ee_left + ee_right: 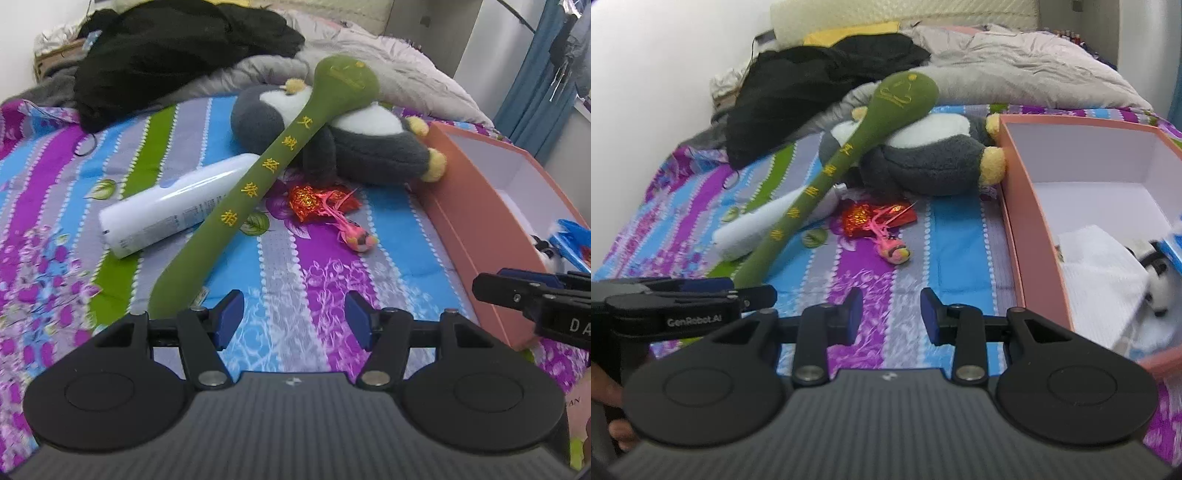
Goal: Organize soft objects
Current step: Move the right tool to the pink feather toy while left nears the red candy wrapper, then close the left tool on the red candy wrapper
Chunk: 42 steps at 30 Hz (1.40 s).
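A long green plush stick [266, 177] with yellow characters leans across a grey and white plush penguin [362, 147] on the striped bedsheet. Under the stick lies a white bottle [173, 210]. Nearer lie a red foil pouch [317, 201] and a small pink tasselled toy [360, 242]. My left gripper [294, 314] hovers open over bare sheet, just right of the stick's near end. My right gripper [891, 308] is open too, with nothing between its pads, left of a pink box [1030, 221]. The stick [812, 192], the penguin [923, 158] and the pink toy [895, 253] lie ahead of it.
The pink box holds a white cloth [1100, 258] and a small black and white plush [1160, 291]. Black clothing [177, 55] and a grey duvet [388, 66] are heaped at the bed's far end. A blue curtain [535, 92] hangs at the right.
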### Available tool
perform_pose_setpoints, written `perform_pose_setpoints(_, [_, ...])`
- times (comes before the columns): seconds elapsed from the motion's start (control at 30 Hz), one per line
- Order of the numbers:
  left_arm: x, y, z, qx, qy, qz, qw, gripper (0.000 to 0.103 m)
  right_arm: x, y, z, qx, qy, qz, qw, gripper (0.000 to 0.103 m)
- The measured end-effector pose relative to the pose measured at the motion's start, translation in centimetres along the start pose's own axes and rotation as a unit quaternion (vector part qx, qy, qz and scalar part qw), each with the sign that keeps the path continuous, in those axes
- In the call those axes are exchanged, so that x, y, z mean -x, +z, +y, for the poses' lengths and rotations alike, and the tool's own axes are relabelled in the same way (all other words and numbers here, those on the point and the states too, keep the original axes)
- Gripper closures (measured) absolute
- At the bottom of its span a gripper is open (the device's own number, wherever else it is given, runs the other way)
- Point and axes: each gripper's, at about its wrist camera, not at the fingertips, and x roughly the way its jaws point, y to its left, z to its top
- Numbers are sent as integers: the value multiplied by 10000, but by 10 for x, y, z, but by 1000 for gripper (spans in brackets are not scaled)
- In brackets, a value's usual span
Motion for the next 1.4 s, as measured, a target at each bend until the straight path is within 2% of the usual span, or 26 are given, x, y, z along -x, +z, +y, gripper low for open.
perform_pose_setpoints(0.2, [-57,24,6,133,-162,199,9996,38,-58,15,-7,414,-9,420,9983,66])
perform_pose_setpoints(0.37, [-101,49,5,180,-279,320,9989,38,-97,20,-1,883,115,607,9942,66])
perform_pose_setpoints(0.67, [-153,84,-7,431,-476,474,9968,38,-137,24,2,1140,72,551,9919,66])
perform_pose_setpoints(0.83, [-166,93,-11,578,-236,519,9967,38,-149,22,2,1148,153,354,9926,64])
perform_pose_setpoints(1.03, [-178,96,-13,741,86,635,9952,38,-146,23,-4,972,211,325,9945,68])
perform_pose_setpoints(1.2, [-188,99,-13,929,187,700,9930,38,-135,16,-10,939,16,467,9945,68])
perform_pose_setpoints(1.4, [-197,102,-26,968,651,521,9918,39,-115,3,-10,1002,-209,515,9934,69])
